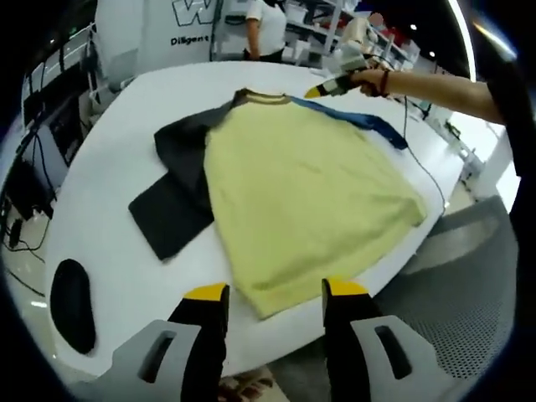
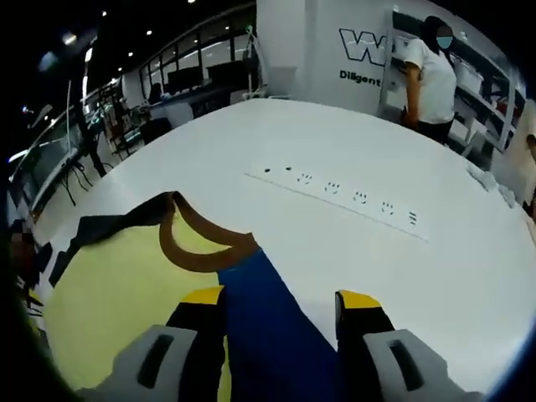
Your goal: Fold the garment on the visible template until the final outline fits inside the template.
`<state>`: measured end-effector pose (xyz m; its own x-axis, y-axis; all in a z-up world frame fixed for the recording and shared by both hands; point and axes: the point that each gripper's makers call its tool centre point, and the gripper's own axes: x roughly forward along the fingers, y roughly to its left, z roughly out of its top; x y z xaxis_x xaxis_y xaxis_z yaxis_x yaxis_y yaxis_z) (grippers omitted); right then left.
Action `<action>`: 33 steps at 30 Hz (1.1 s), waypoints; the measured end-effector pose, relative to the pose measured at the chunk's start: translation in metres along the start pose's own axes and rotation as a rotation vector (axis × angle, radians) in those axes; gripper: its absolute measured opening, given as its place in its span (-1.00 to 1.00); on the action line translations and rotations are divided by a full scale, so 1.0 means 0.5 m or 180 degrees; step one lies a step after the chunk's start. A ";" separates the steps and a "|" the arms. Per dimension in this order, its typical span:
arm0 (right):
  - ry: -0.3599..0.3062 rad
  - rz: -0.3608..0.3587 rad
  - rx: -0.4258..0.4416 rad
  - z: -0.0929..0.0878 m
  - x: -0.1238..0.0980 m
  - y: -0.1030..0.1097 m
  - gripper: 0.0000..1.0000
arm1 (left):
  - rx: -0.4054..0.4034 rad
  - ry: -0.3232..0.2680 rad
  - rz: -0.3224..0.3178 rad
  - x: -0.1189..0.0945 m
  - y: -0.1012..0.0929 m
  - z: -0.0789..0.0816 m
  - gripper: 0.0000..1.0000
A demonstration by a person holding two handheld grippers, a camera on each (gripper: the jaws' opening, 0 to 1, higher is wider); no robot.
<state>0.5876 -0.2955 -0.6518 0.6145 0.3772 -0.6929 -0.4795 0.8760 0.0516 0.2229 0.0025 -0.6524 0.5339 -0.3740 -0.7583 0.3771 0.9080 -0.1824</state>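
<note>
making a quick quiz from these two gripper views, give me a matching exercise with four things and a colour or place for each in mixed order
Things:
1. garment body
2. collar
3. sleeve between the right gripper's jaws
4. row of table sockets

Descriptions:
A. blue
B. brown
C. pale yellow
D. set into the white table, beyond the garment

Pairs: 1-C, 2-B, 3-A, 4-D
</note>
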 end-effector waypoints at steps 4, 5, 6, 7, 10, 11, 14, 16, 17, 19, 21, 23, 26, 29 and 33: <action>-0.0105 0.0060 0.0237 -0.002 -0.031 0.010 0.49 | 0.0004 -0.0073 0.0089 0.003 -0.001 0.012 0.16; -0.0170 0.0088 0.0268 0.000 -0.038 0.013 0.60 | -0.0017 -0.0105 0.0116 0.004 0.001 0.015 0.23; -0.0177 0.0096 0.0303 -0.002 -0.046 0.010 0.67 | -0.0030 -0.0137 0.0135 0.005 0.002 0.019 0.35; -0.0185 0.0094 0.0318 -0.005 -0.054 0.010 0.73 | -0.0035 -0.0156 0.0147 0.005 0.002 0.021 0.44; -0.0275 0.0094 0.0356 -0.012 -0.079 0.007 0.90 | 0.0045 -0.0215 0.0313 0.007 0.014 0.029 0.83; -0.0290 0.0126 0.0388 -0.018 -0.089 0.009 0.94 | 0.0061 -0.0202 0.0319 0.007 0.014 0.028 0.88; -0.0299 0.0122 0.0381 -0.037 -0.117 0.014 0.98 | 0.0050 -0.0252 0.0320 0.006 0.015 0.034 0.90; -0.0310 0.0099 0.0346 -0.049 -0.140 0.015 0.98 | 0.0010 -0.0262 0.0307 0.005 0.014 0.036 0.93; -0.0320 0.0096 0.0347 -0.055 -0.151 0.014 0.98 | 0.0015 -0.0281 0.0309 0.005 0.015 0.039 0.93; -0.0322 0.0084 0.0332 -0.066 -0.170 0.014 0.98 | 0.0006 -0.0277 0.0318 0.005 0.015 0.039 0.96; -0.0325 0.0084 0.0319 -0.077 -0.187 0.015 0.98 | 0.0003 -0.0300 0.0324 0.004 0.014 0.042 0.98; -0.0320 0.0126 0.0353 -0.087 -0.205 0.021 0.98 | 0.0002 -0.0326 0.0325 0.004 0.013 0.045 0.98; -0.0333 0.0096 0.0297 -0.097 -0.228 0.014 0.98 | 0.0002 -0.0338 0.0305 0.004 0.008 0.047 0.98; -0.0318 0.0073 0.0257 -0.111 -0.250 0.014 0.98 | 0.0059 -0.0323 0.0315 0.004 0.005 0.047 0.98; -0.0316 0.0054 0.0263 -0.127 -0.276 0.010 0.96 | 0.0065 -0.0488 0.0284 -0.002 -0.002 0.066 0.98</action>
<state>0.4608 -0.3624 -0.6017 0.6677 0.4164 -0.6171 -0.4397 0.8895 0.1245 0.2470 -0.0040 -0.6306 0.6745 -0.3180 -0.6663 0.3375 0.9355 -0.1048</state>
